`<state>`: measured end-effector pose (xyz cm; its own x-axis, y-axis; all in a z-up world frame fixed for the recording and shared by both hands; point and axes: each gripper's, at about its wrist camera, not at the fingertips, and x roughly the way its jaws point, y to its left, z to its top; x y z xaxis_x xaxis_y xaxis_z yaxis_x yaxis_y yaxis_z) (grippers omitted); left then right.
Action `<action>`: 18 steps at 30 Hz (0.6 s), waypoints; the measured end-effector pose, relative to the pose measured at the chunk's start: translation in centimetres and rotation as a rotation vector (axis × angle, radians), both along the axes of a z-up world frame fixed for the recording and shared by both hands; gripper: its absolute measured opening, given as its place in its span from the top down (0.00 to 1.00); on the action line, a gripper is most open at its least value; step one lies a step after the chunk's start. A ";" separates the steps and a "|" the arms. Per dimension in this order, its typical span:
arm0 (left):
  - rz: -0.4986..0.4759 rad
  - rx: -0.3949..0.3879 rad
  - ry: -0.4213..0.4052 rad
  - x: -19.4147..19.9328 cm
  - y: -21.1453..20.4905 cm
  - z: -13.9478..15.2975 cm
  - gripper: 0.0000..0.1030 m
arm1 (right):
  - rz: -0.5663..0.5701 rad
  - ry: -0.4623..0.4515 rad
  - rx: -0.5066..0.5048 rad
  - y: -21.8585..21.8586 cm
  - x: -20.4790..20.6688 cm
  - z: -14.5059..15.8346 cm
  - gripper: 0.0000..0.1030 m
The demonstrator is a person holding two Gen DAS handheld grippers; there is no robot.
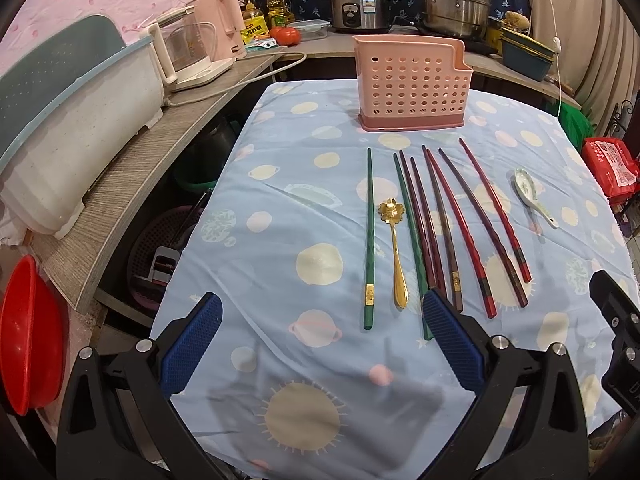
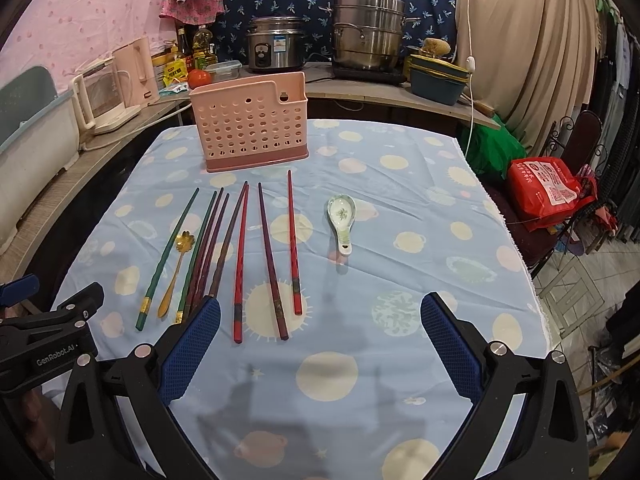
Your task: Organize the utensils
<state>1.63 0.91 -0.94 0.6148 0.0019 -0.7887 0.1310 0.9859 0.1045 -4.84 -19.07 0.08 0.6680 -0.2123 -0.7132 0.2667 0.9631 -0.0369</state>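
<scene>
Nearest the lens: left gripper (image 1: 322,318), blue-padded fingers (image 1: 192,344) standing wide apart, gripping nothing, hovering low over the near edge of the tablecloth (image 1: 280,216).

Item, far left of the row: green chopstick (image 1: 369,236), lying flat, long axis running away from the grippers toward the holder, butt end nearest them.

Item: gold spoon (image 1: 396,252), flower-shaped bowl pointing away, handle tip coming toward the left gripper, lying between the two green sticks.

Item: second green chopstick (image 1: 408,232), its near end passing under the left gripper's right finger in the left wrist view.

Item: dark chopsticks (image 1: 424,224), bunched and touching, fanning slightly.

Item: red chopsticks (image 2: 240,264), well spread apart, all pointing roughly the same way, lying ahead of the right gripper's left finger.

Item: ceramic spoon (image 2: 341,216), alone at the right of the row, bowl facing up and away, handle toward the right gripper (image 2: 320,320), which is likewise gaping open and carrying nothing.

Item, far centre: pink holder (image 2: 250,122), upright, perforated, looking empty, standing beyond the tips of the chopsticks.

Judgement: nothing is sorted yet. Green sticks and gold spoon are lying nearer the left gripper; red sticks and ceramic spoon nearer the right. Both grippers are pointing forward and parallel to the sticks, so a pinch across a stick is suiting the present heading.
</scene>
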 end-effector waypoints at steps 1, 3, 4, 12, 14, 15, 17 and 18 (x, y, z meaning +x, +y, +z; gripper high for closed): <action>0.001 0.002 0.000 0.0 0.0 0.0 0.07 | 0.001 0.000 0.001 0.0 0.0 0.0 0.07; 0.001 0.001 0.001 0.0 0.0 0.1 0.07 | 0.001 -0.001 0.002 0.0 0.0 0.0 0.07; 0.001 0.002 0.001 0.0 0.1 0.1 0.07 | 0.001 -0.002 0.002 0.1 0.0 0.0 0.07; 0.001 0.005 -0.002 -0.1 0.0 0.1 0.07 | 0.002 -0.001 0.008 0.0 -0.1 0.0 0.07; 0.001 0.004 -0.002 -0.1 0.0 0.1 0.07 | 0.003 -0.002 0.008 0.0 -0.1 0.0 0.07; 0.000 0.005 -0.003 -0.1 -0.1 0.1 0.07 | 0.003 -0.002 0.009 0.0 -0.1 0.0 0.07; 0.000 0.005 -0.003 -0.1 0.0 0.1 0.07 | 0.003 -0.001 0.008 0.0 -0.1 0.0 0.07; 0.001 0.004 -0.003 -0.1 -0.1 0.1 0.07 | 0.003 -0.001 0.008 0.0 -0.1 0.0 0.07</action>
